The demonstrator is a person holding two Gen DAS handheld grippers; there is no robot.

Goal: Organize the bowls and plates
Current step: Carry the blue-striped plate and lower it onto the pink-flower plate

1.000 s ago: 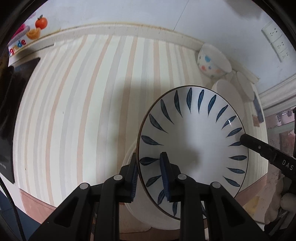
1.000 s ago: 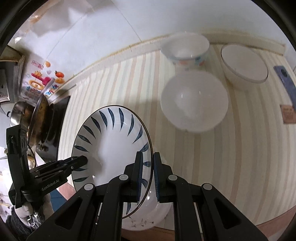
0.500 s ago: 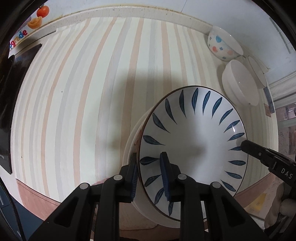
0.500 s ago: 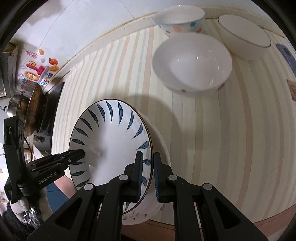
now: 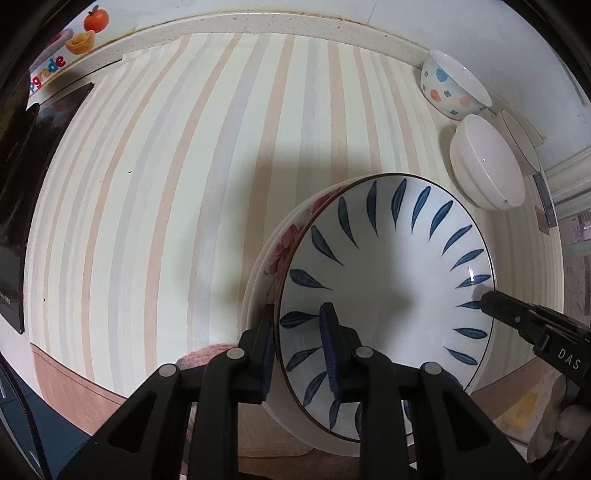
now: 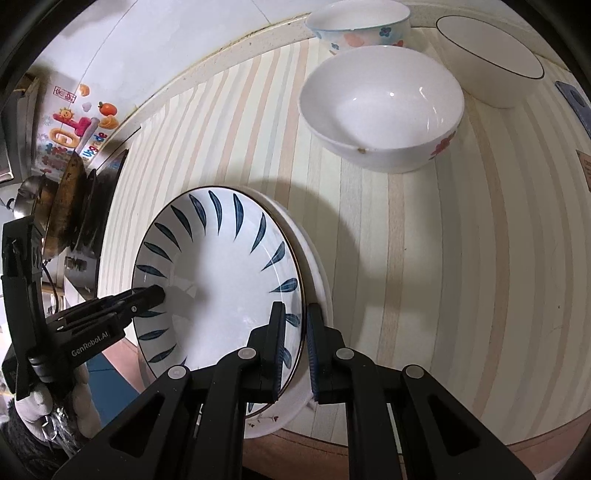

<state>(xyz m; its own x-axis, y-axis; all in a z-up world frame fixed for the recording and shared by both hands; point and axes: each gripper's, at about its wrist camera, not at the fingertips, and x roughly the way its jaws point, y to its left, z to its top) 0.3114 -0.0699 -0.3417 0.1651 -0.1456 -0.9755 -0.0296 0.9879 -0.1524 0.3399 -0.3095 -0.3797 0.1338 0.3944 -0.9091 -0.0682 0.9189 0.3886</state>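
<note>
A white plate with blue leaf marks (image 5: pixel 388 280) lies on a white plate with pink flowers (image 5: pixel 284 243) near the counter's front edge. My left gripper (image 5: pixel 297 347) straddles the leaf plate's near rim, jaws close on each side of it. My right gripper (image 6: pixel 295 339) straddles the opposite rim of the leaf plate (image 6: pixel 221 273) the same way. The flowered plate (image 6: pixel 317 288) shows under it. Each gripper also shows in the other's view: the right one (image 5: pixel 487 295) and the left one (image 6: pixel 159 291).
Three bowls stand at the back right: a dotted bowl (image 6: pixel 354 26), a plain white bowl with a red flower (image 6: pixel 380 107), and a dark-rimmed white bowl (image 6: pixel 491 62). A stove with a pan (image 6: pixel 66 206) is at the left. The striped counter (image 5: pixel 166 184) stretches left.
Both grippers have lowered the leaf plate down onto the flowered plate. The bowls have not moved.
</note>
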